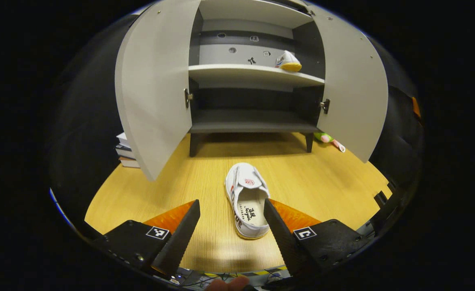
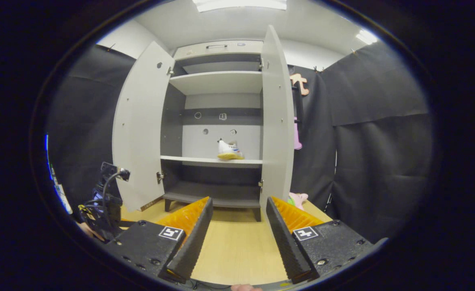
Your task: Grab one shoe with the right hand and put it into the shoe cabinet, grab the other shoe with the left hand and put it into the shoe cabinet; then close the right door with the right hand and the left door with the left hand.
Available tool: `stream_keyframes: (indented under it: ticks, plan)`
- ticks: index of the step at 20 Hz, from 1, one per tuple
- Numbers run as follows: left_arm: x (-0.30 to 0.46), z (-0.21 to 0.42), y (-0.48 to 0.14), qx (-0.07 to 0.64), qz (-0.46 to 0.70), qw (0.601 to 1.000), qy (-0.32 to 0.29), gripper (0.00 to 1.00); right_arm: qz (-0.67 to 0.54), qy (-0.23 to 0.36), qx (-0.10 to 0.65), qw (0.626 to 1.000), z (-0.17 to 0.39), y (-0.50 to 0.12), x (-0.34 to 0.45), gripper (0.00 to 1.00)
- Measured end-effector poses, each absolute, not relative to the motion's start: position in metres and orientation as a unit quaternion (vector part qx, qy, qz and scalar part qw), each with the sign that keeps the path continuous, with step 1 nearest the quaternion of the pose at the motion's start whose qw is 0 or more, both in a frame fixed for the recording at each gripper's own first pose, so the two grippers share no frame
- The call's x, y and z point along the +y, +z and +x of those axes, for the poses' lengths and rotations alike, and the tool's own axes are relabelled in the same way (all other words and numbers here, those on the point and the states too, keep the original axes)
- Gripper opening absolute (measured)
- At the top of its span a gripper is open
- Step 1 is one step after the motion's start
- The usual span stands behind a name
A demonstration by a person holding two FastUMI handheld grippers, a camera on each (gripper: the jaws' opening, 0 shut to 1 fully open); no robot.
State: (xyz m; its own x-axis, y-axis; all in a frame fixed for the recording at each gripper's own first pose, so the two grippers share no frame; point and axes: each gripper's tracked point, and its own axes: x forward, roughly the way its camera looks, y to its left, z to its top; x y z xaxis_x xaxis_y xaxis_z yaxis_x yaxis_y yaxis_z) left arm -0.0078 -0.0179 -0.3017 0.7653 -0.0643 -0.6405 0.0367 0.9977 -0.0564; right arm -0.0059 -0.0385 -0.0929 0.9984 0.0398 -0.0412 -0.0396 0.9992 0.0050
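Note:
A white shoe (image 1: 247,200) lies on the wooden floor (image 1: 310,182) in front of the grey shoe cabinet (image 1: 253,74), heel toward me. My left gripper (image 1: 232,206) hovers open just short of it, the shoe's heel lying between the fingertips without touching them. A second white shoe (image 1: 288,61) rests on the cabinet's middle shelf at the right. In the right gripper view that shoe (image 2: 229,151) sits on the shelf, and my right gripper (image 2: 239,204) is open and holds nothing, back from the cabinet (image 2: 217,121). Both doors stand wide open: the left door (image 1: 152,89) and the right door (image 1: 352,85).
A stack of books (image 1: 125,151) sits on the floor behind the left door. A pink and green toy (image 1: 329,140) lies by the cabinet's right leg. The other gripper with its cables (image 2: 104,202) shows at the left of the right gripper view.

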Motion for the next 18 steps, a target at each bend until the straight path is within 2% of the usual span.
stream_keyframes:
  ticks: [9, 18]
  plan:
    - [-0.011, 0.036, -0.370, 0.395, -0.015, 0.919, -0.019, 0.96, 0.007, 0.003, 0.052, 0.999, 0.005, -0.111, -0.056, 0.84]
    - [-0.001, 0.081, -0.398, 0.394, -0.030, 0.919, -0.008, 0.95, -0.004, 0.000, 0.085, 0.996, 0.028, -0.128, -0.055, 0.84]
